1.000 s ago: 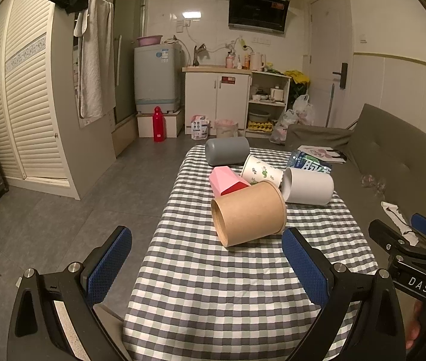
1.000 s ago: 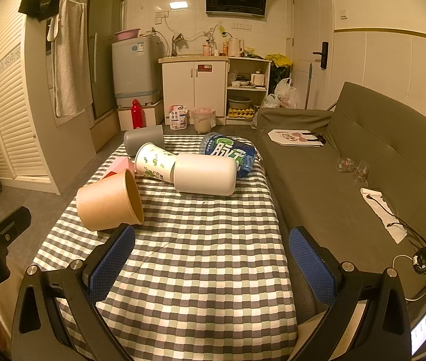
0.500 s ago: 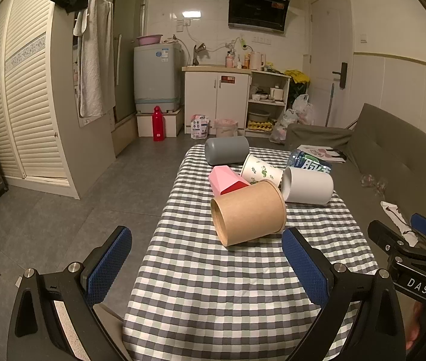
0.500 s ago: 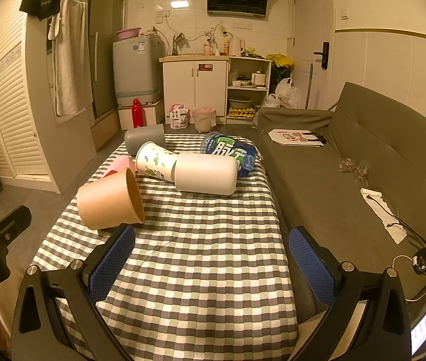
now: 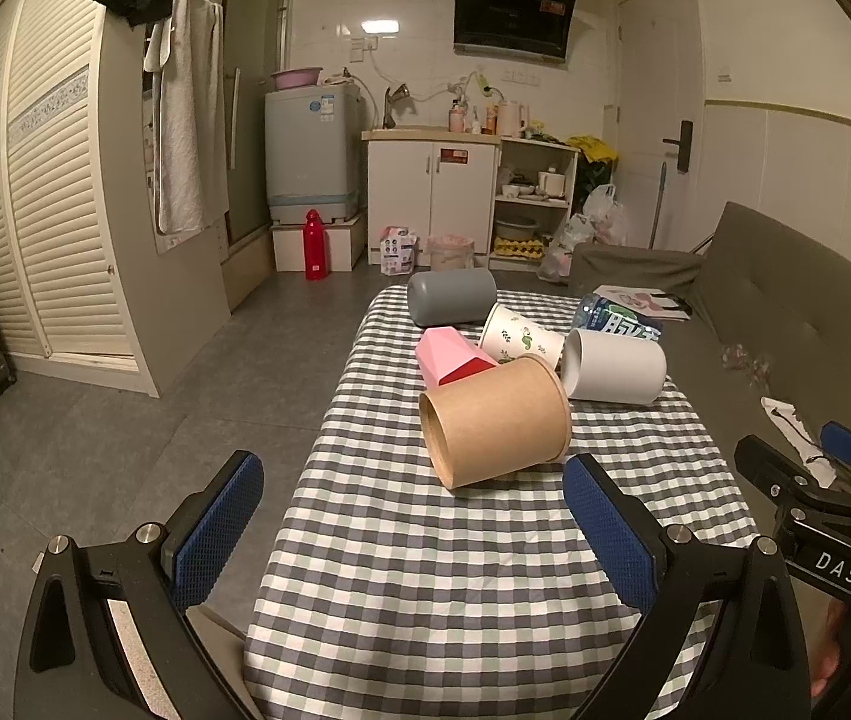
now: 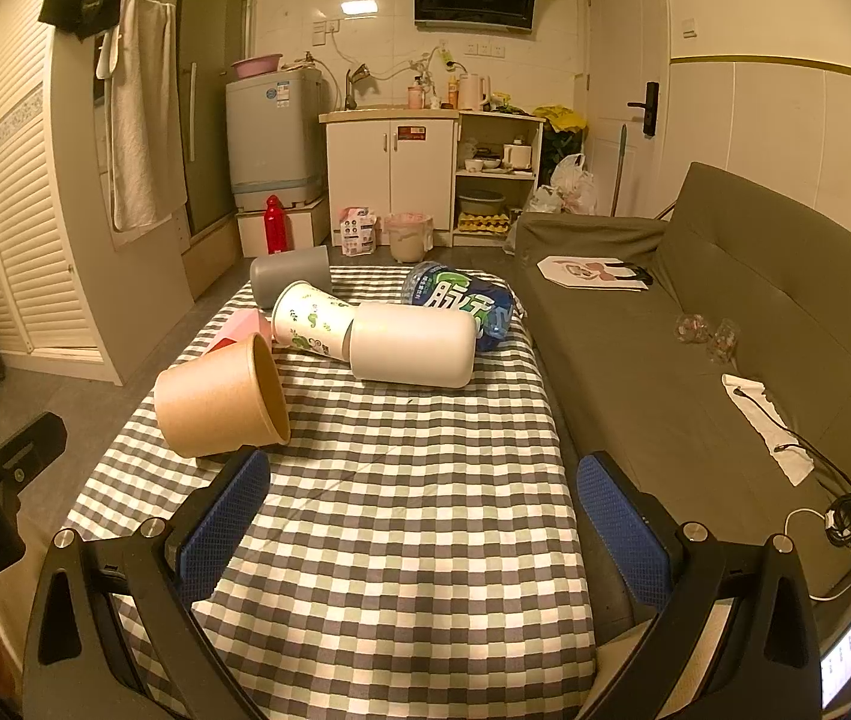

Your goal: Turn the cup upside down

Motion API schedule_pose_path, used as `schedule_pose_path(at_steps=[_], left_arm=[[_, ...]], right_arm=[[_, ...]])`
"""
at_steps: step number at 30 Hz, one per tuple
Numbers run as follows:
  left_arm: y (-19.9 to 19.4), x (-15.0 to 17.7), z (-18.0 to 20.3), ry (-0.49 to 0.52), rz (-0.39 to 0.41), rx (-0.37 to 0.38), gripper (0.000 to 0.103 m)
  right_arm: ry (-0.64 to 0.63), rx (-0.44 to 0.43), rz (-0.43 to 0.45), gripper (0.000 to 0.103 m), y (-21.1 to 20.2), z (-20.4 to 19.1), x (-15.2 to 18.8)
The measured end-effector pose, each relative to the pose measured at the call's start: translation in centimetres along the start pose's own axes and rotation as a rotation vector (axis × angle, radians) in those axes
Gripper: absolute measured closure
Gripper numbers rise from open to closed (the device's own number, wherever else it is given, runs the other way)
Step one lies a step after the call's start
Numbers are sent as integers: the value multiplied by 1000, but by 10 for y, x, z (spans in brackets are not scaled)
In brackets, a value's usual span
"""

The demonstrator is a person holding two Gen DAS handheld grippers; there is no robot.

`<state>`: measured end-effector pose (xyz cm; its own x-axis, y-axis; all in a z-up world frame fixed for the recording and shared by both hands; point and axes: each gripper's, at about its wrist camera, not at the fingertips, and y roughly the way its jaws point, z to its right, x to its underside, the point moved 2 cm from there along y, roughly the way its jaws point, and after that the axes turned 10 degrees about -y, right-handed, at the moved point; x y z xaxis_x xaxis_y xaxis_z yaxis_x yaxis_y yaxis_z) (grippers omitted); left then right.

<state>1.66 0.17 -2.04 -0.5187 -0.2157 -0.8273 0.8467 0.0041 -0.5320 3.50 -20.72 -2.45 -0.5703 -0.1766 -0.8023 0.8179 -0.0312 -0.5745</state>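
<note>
Brown paper cup (image 5: pixel 494 420) on its side near the checked table's (image 5: pixel 425 570) left edge; both grippers (image 5: pixel 413 531) (image 6: pixel 422 531) spread, empty. Best gripped across its wall.

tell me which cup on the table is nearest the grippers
The brown paper cup, lying on its side at the front of the cluster; the white, leaf-printed, pink and grey ones lie behind it.

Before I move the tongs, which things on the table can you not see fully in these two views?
- Pink cup: both views, its mouth end is hidden behind the brown paper cup.
- Blue bottle pack: left wrist view, mostly hidden behind the white cup.
- Grey cup: right wrist view, partly covered by the leaf-print cup.
- Table: near edge cut off in both.
</note>
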Motion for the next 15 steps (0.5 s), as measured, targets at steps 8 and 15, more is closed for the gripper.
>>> schedule_pose_path(at_steps=[8,15], left_arm=[[0,-1,0,4,-3,0,0],[1,-1,-1,1,-23,-2,0]], right_arm=[[-1,-1,-4,0,1,-2,2],[-3,-8,-14,0,2,-2,2]])
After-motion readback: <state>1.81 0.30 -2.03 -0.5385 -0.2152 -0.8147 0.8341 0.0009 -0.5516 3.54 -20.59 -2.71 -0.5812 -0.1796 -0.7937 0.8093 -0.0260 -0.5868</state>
